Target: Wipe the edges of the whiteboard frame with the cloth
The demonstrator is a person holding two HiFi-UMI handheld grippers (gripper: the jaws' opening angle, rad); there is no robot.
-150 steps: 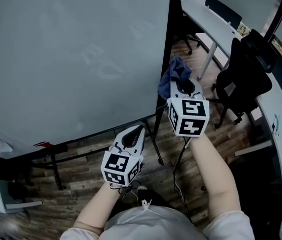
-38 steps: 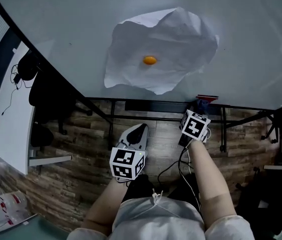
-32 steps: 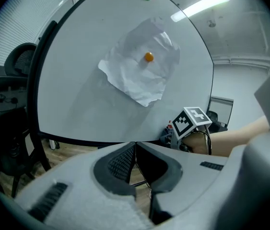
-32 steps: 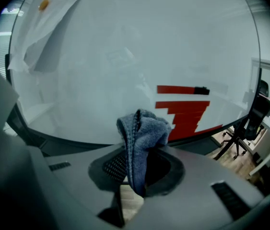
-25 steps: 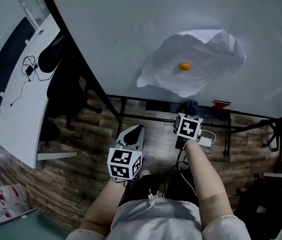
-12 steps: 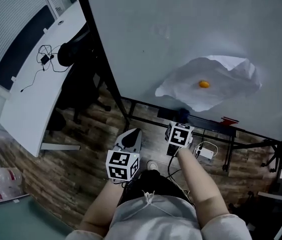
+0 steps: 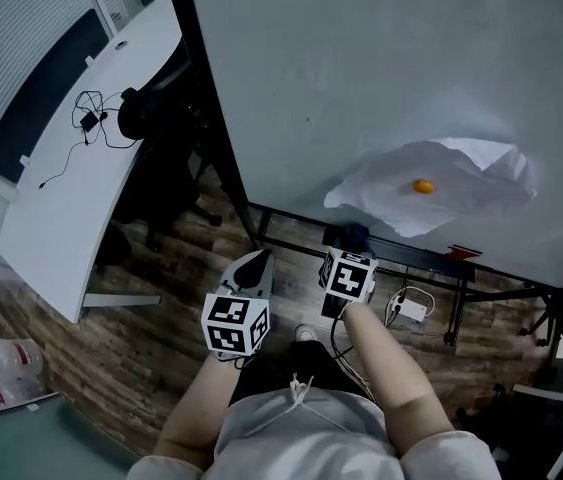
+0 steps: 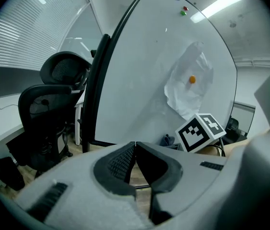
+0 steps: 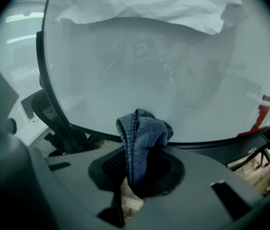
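Beneath the whiteboard (image 7: 381, 68), in the head view, the right gripper (image 7: 351, 246) aims its fingers up at the lower bar of the black frame (image 7: 215, 98). The dark blue cloth (image 7: 357, 233) is bunched at their tips, right by that bar and not far from the left corner. The right forearm stretches forward from the body, while the left gripper (image 7: 257, 258) is held lower and to the left, apart from the board, over the wooden floor (image 7: 161, 298). A crumpled paper sheet (image 7: 436, 206) hangs on the board under an orange magnet (image 7: 422, 186). In the left gripper view, the fingers are clenched together with nothing between them, pointing towards the frame's left upright. In the right gripper view, the fingers are clamped on the cloth, which stands up between them in a folded lump, its top overlapping the frame's lower bar; contact cannot be judged.
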